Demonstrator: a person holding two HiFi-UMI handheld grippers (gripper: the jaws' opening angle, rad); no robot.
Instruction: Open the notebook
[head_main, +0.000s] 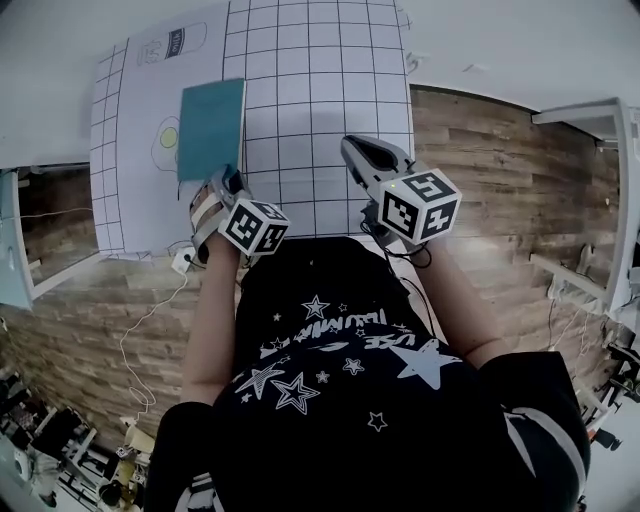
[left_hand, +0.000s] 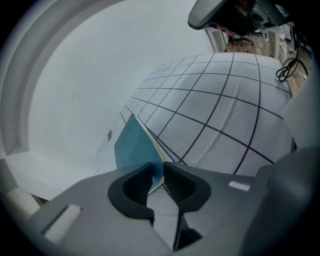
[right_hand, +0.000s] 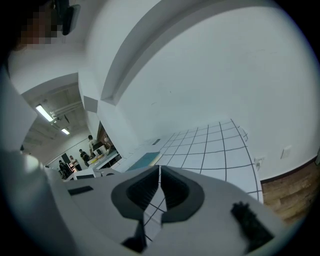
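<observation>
Notebook (head_main: 210, 125): teal, lying on the left part of the gridded mat (head_main: 320, 80) on the white table (head_main: 500, 40), beside the printed pictures at the mat's left edge. In the head view it is looking closed or nearly so.

Left gripper (head_main: 225, 183) is sitting at the notebook's near edge. In the left gripper view its jaws are pinching the teal cover (left_hand: 131, 145), with a cream strip of pages (left_hand: 156, 150) showing just beside the right pad. Cannot tell whether any pages are caught in with the cover.

Right gripper (head_main: 358, 150) is hovering over the grid, well apart from the notebook. Its jaws are closed and holding nothing.

Progress, as judged: grasp is made and opening is only starting. Left to do: swinging the cover over until the pages are lying exposed.
</observation>
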